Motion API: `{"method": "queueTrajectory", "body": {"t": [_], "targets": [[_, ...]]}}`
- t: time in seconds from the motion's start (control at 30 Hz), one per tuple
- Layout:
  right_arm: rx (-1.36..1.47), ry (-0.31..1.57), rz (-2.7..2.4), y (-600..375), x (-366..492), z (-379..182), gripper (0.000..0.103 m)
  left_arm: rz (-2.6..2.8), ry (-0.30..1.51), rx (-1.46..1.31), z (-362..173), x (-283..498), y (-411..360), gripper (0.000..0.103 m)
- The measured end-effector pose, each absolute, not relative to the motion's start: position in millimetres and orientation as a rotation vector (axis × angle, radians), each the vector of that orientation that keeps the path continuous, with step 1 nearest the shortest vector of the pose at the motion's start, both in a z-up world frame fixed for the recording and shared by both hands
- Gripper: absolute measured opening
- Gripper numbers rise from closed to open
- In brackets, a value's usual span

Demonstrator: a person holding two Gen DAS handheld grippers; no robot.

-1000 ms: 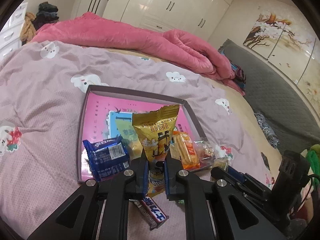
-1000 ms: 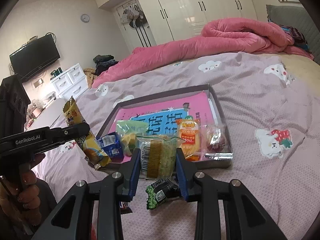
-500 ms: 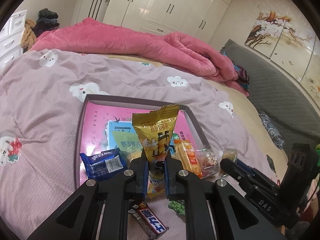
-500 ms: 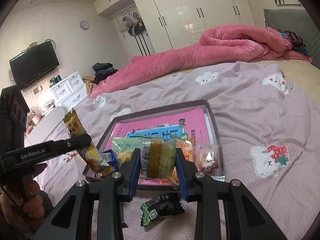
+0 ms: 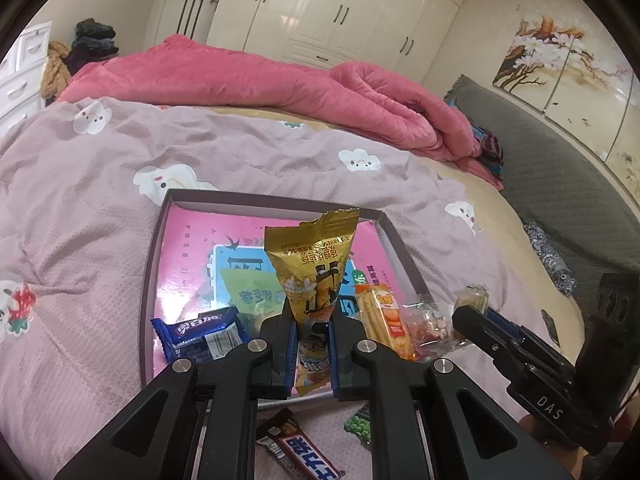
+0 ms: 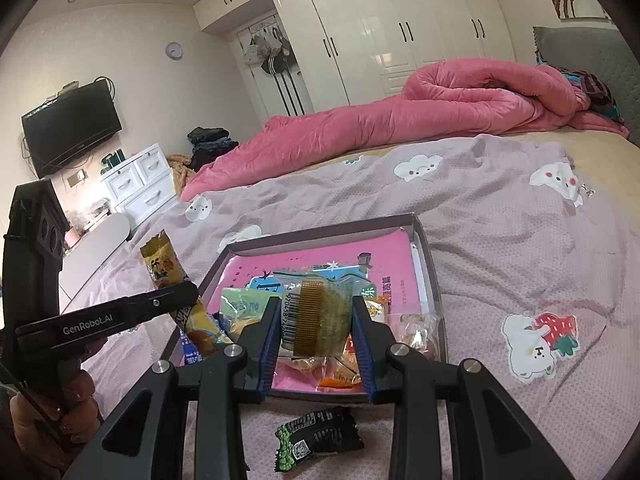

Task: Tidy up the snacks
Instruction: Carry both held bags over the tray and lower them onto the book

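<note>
Nearest the left gripper [image 5: 312,344], below its arms on the mauve bedspread [image 5: 80,208], lie a chocolate bar [image 5: 298,454] and, to its right, a green-and-black packet [image 5: 360,428]. The left gripper is clamped on the lower part of a gold popcorn packet [image 5: 316,268], which stands upright between the blue pads above the near edge of the shallow tray [image 5: 150,280]. Left of the pads a blue biscuit packet [image 5: 202,334] rests in the tray's near corner; just behind it lies a pale green packet [image 5: 252,292]. Right of the pads sit an orange wafer packet [image 5: 384,320] and a clear-wrapped sweet [image 5: 428,320].

The right gripper [image 6: 316,328] grips a clear-wrapped green cake [image 6: 320,316] by its sides, held over the tray's near edge [image 6: 434,280]. Directly below it the green-and-black packet [image 6: 318,438] lies on the bedspread, outside the tray. To the left, the other gripper's body crosses before the popcorn packet [image 6: 168,272].

Beyond the tray lies bare bedspread, then a rolled pink quilt [image 5: 280,84], then white wardrobes [image 5: 340,12].
</note>
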State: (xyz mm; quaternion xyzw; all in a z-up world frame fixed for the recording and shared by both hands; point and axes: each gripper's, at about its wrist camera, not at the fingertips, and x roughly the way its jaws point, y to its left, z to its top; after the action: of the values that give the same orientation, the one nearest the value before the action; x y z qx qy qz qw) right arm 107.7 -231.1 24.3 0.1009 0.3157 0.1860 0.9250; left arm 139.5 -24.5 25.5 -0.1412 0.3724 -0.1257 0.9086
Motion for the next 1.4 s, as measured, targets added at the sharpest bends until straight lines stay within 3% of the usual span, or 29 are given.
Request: {"method": "queueTrajectory", "body": {"t": [1.4], "targets": [[0.207, 0.699, 0.371, -228.9, 139.5, 4.0, 0.034, -0.252, 0.873, -0.225, -18.7, 162.7, -36.8, 0.012]]}}
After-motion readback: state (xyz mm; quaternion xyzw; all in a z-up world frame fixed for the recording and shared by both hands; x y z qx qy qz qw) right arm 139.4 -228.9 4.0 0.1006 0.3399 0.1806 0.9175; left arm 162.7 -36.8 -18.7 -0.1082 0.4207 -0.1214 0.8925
